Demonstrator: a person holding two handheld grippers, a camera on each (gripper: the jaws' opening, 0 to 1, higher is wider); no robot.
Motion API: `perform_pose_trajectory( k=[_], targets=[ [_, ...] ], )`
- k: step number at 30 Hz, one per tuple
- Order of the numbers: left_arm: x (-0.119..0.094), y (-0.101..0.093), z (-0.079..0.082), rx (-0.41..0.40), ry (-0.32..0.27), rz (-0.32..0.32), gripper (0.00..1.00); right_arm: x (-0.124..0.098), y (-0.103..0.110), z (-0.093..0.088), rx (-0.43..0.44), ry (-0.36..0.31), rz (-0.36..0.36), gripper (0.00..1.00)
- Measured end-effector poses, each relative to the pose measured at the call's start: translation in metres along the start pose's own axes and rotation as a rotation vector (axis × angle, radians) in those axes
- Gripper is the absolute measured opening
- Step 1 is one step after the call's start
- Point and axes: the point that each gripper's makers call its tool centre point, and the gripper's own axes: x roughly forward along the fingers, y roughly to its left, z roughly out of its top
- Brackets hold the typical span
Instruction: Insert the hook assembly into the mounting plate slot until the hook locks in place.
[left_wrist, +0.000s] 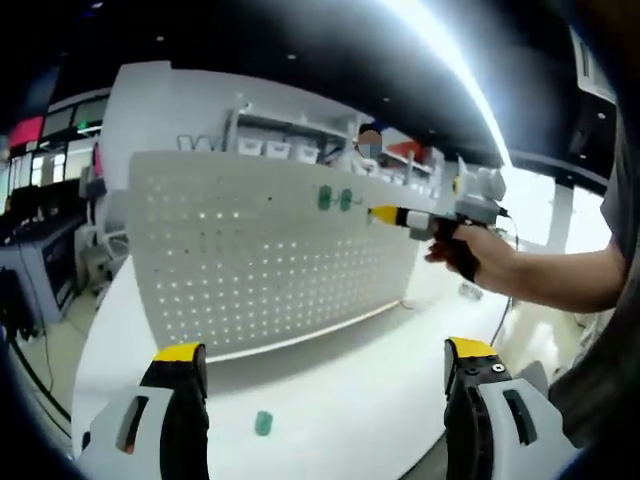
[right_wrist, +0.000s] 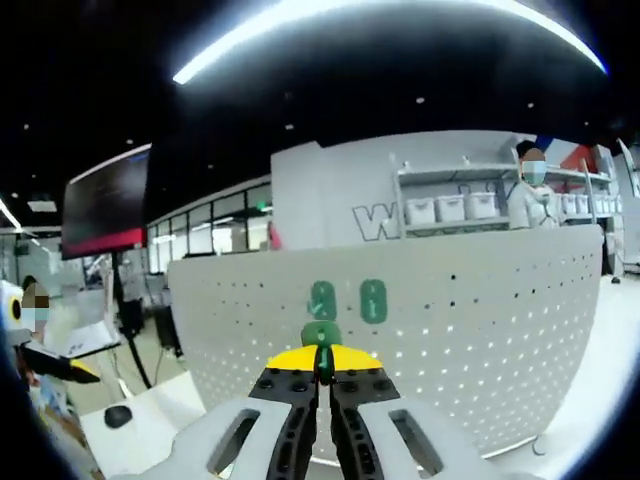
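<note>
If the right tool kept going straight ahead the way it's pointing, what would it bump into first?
Probably the white pegboard, just below the two green hooks already mounted on it. The right tool is shut on a green hook, which would touch first.

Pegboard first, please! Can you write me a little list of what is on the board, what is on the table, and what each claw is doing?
board: white pegboard standing upright on the white table
on the board: two green hooks side by side near the top
right claw: shut on a third green hook, held up close to the board just under the two
left claw: open, holding nothing, low over the table
on the table: one spare green hook lying in front of the board
</note>
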Motion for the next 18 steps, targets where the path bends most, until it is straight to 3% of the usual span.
perform_pose_trajectory(
  k=[6,18],
  targets=[
    [0.002,0.007,0.0,0.0,0.01,0.013,1.0,0.01,-0.026,0.008,0.01,-0.022,-0.051,0.0],
    [0.008,0.014,-0.002,-0.006,0.023,0.018,1.0,0.021,-0.048,0.012,-0.018,-0.039,-0.116,0.0]
  ],
)
